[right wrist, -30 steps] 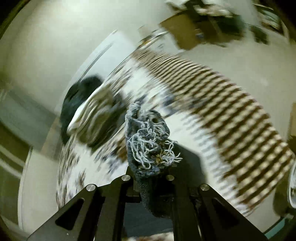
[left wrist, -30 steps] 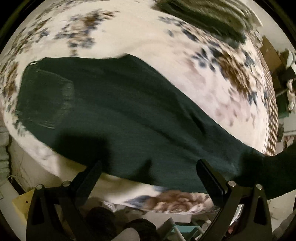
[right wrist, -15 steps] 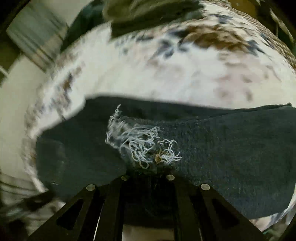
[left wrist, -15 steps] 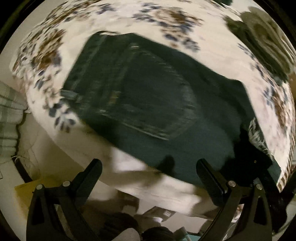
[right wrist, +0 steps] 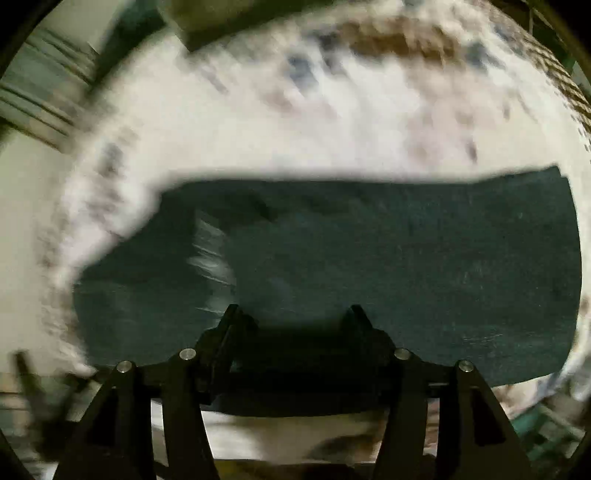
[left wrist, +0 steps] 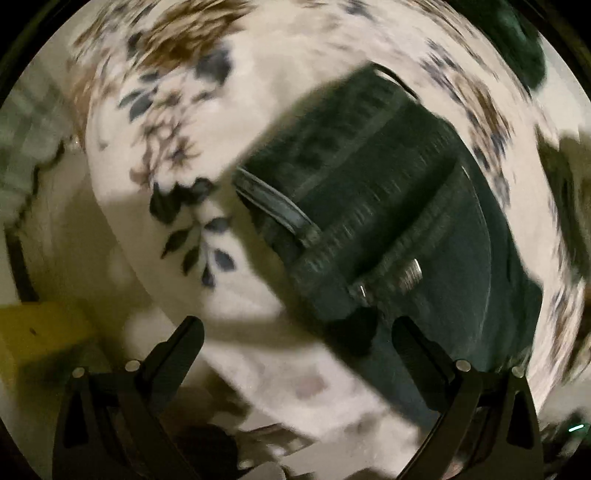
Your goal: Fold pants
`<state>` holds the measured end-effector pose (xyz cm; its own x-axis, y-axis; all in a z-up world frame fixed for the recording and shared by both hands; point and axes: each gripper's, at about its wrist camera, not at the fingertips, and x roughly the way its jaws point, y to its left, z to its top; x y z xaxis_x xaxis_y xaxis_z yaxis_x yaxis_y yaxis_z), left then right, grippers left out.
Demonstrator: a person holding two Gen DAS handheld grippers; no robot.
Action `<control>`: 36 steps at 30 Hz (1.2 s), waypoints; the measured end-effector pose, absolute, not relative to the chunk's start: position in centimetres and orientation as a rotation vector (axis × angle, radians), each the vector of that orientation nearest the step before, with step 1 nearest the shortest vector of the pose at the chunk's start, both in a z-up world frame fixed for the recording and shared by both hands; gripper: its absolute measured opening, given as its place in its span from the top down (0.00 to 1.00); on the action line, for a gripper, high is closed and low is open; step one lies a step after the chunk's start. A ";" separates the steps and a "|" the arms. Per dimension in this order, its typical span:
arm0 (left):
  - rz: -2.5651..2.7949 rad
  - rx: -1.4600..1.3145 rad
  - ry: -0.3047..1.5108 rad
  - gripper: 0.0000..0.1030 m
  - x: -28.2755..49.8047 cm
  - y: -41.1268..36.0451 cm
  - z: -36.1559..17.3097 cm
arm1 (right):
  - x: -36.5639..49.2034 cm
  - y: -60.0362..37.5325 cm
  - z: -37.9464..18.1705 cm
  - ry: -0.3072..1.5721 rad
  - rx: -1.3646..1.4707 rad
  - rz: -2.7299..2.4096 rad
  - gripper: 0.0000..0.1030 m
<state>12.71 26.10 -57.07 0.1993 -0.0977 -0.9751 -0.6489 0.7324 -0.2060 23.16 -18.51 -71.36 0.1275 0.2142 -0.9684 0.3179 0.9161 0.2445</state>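
Dark jeans (left wrist: pixel 388 206) lie on a floral bedspread (left wrist: pixel 177 110). The left wrist view shows their waistband and belt loop, blurred by motion. My left gripper (left wrist: pixel 295 332) is open and empty, just above the waistband corner near the bed's edge. In the right wrist view the jeans (right wrist: pixel 406 258) lie folded over in a flat band, with the frayed pale hem (right wrist: pixel 210 251) on top at the left. My right gripper (right wrist: pixel 291 314) is open over the cloth, holding nothing.
The bedspread (right wrist: pixel 295 122) spreads beyond the jeans. A dark garment pile (right wrist: pixel 207 22) lies at the far side of the bed. A yellow box (left wrist: pixel 40 332) stands below the bed's edge at the left. A woven striped cover (right wrist: pixel 569 85) lies at the far right.
My right gripper carried the frayed hem over the jeans, then opened and let it go on top. My left gripper swung left toward the waistband and came closer to it.
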 end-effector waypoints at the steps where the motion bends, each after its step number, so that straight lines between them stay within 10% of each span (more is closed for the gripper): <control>1: 0.445 -0.743 1.309 0.00 12.7 26.9 -57.6 | 23.1 -18.5 -71.8 1.450 0.433 -0.080 0.40; 10: 0.424 -1.086 1.026 0.01 12.2 31.5 -59.9 | 21.8 -19.6 -69.6 1.394 0.472 -0.061 0.39; 13: 0.376 -1.149 0.903 0.37 12.2 32.5 -59.5 | 21.3 -20.8 -69.4 1.395 0.470 -0.080 0.39; 23: 0.353 -1.118 0.797 0.81 10.4 32.0 -58.8 | 22.2 -21.7 -69.3 1.389 0.452 -0.139 0.39; 36: 0.038 -0.698 0.640 0.84 11.5 21.0 -42.0 | 18.8 -28.8 -66.3 1.303 0.543 -0.186 0.39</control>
<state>11.45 21.03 -42.01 0.8094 -0.1746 -0.5607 -0.2396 0.7736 -0.5867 18.75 -28.82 -66.31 0.2702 0.1688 -0.9479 0.4267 0.8615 0.2751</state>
